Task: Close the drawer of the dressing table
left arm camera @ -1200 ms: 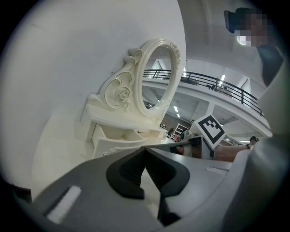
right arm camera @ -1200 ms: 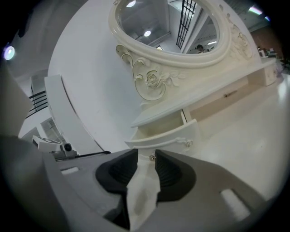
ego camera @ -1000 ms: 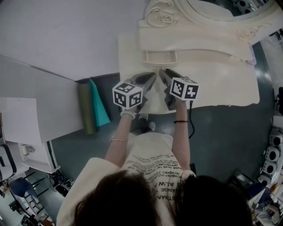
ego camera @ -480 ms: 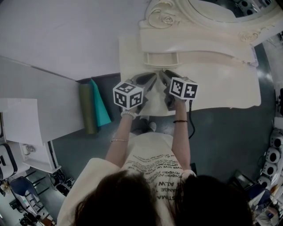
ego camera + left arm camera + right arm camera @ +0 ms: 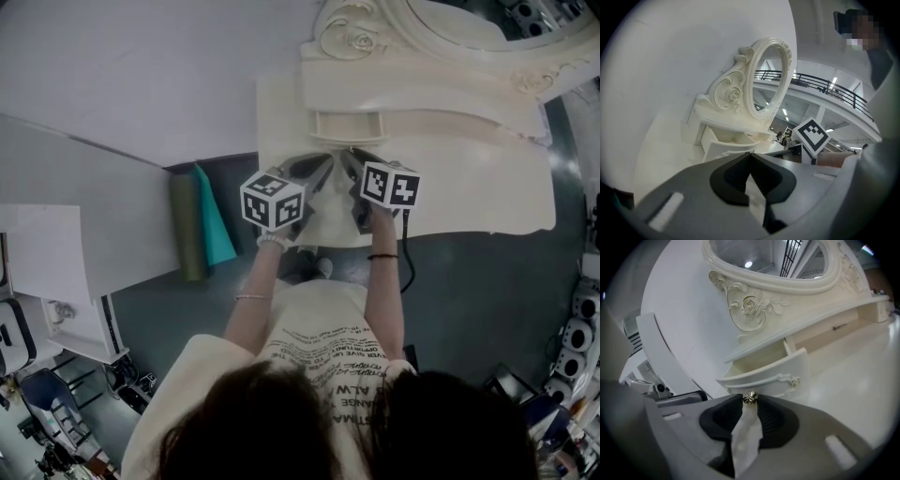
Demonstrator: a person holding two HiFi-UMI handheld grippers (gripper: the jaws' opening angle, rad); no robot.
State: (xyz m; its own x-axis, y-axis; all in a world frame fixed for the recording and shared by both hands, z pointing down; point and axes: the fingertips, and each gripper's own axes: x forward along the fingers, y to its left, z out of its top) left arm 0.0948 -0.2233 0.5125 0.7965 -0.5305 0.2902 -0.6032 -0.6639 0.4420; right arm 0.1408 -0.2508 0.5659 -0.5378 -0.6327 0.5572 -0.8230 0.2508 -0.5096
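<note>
**Q:** What is gripped, and by which gripper?

**A:** The right gripper (image 5: 750,401) has just been closing. Its tips are set on the knob (image 5: 750,397) of the drawer (image 5: 764,373), and only a narrow gap is left behind them. The left gripper (image 5: 750,155) is closed on nothing and is held just beside the right one, over the tabletop (image 5: 469,178).

**Q:** Where is the drawer, and how should the step be done?

**A:** The drawer is pulled out of the small unit under the mirror (image 5: 765,79), at the back of the tabletop. It is judged that the knob should be centred between the tips and the push directed straight along the drawer's run, toward the mirror. The drawer may be skewed in its opening by an off-axis push. The small round knob may also be lost from the tips if the grip is slackened.

**Q:** What is to be noted of the surface and the room?

**A:** The tabletop is cream and glossy. A white wall (image 5: 141,75) is met at its back. A dark floor (image 5: 469,300) is seen below, with a green roll (image 5: 183,234) and a teal sheet (image 5: 214,225) beside the table.
</note>
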